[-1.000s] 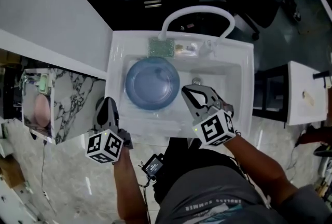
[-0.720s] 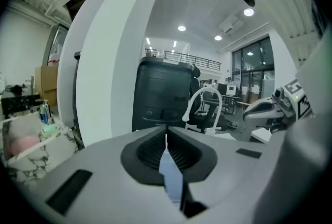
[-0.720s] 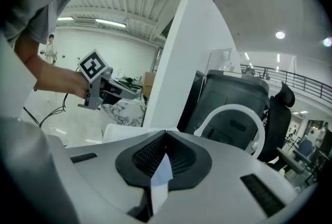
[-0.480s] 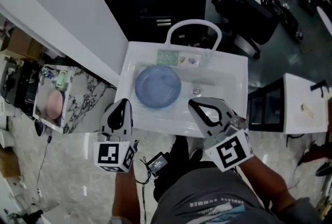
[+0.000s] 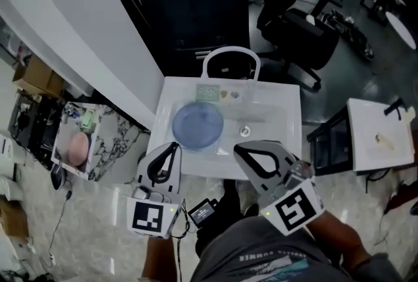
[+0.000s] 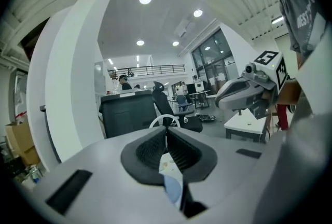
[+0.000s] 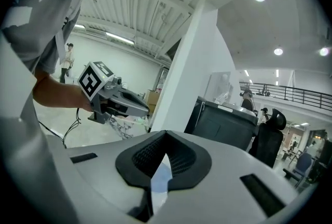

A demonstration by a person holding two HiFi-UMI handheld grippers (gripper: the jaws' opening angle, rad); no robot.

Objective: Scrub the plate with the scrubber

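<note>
Two grey hand-held grippers hang side by side over the near rim of a white rectangular sink, both pointing towards it. The left gripper has its jaws closed together and grips nothing; in the left gripper view its ribbed black pads meet at the tips. The right gripper is closed the same way and also empty, its pads meeting in the right gripper view. Each gripper shows from the side in the other's view, carried on a bare forearm.

The round blue plate lies flat in the left part of the basin, beyond the left gripper's tips and apart from both grippers. The green square scrubber rests on the sink's back ledge, just behind the plate and below the white arched tap. Neither gripper touches it.

A black office chair stands behind the sink to the right, a small white table is at the far right, and a marble-patterned unit sits just left of the sink
</note>
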